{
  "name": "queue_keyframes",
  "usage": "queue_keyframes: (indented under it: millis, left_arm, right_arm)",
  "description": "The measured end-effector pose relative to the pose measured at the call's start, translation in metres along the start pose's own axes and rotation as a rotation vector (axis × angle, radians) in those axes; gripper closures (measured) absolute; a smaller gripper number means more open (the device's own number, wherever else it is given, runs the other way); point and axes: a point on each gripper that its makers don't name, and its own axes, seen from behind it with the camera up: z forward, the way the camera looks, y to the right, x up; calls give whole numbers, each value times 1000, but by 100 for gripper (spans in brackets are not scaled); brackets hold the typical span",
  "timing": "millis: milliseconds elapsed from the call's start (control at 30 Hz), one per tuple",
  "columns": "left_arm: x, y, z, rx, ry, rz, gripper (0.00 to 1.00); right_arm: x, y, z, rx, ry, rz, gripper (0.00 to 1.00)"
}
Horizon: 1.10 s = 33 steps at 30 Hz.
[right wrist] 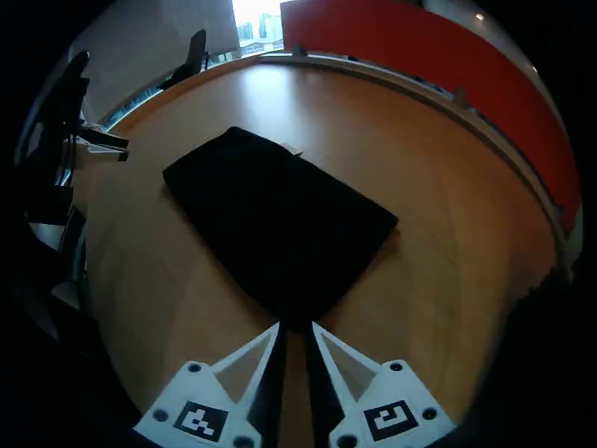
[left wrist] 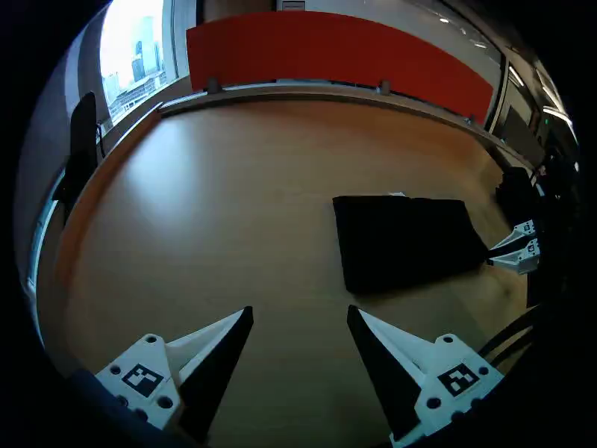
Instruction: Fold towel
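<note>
A black towel [left wrist: 403, 239] lies flat on the wooden table [left wrist: 224, 209], folded into a rectangle. In the left gripper view my left gripper [left wrist: 300, 310] hangs open over bare wood, short of the towel's near-left corner, with nothing between its fingers. Farther right in that view, the right gripper [left wrist: 491, 257] meets the towel's right corner. In the right gripper view the towel [right wrist: 276, 216] stretches away from me, and my right gripper [right wrist: 296, 326] is pinched on its nearest corner, fingers almost together. The left gripper [right wrist: 112, 145] shows at the far left, off the towel.
A red partition [left wrist: 336, 52] runs along the table's far edge, with windows [left wrist: 134, 52] behind on the left. Dark chairs [right wrist: 190, 56] stand beyond the table's edge. A dark object [left wrist: 515, 190] sits by the right rim. Wide bare wood lies left of the towel.
</note>
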Motion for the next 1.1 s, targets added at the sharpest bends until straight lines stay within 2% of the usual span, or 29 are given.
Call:
queue_keyframes:
  millis: [100,400,733,1100]
  left_arm:
    - [0,0,0,-1,0,2,6]
    - [1,1,0,-5,4,5,6]
    - [4,-1,-2,-6,15,3,6]
    - [3,-1,-5,-7,19,-1,6]
  right_arm:
    - [1,0,0,-1,3,0,94]
    - [16,2,-9,-21,31,-13,95]
    - [58,5,-31,-50,108,-61,95]
    - [103,9,-61,-81,181,-141,95]
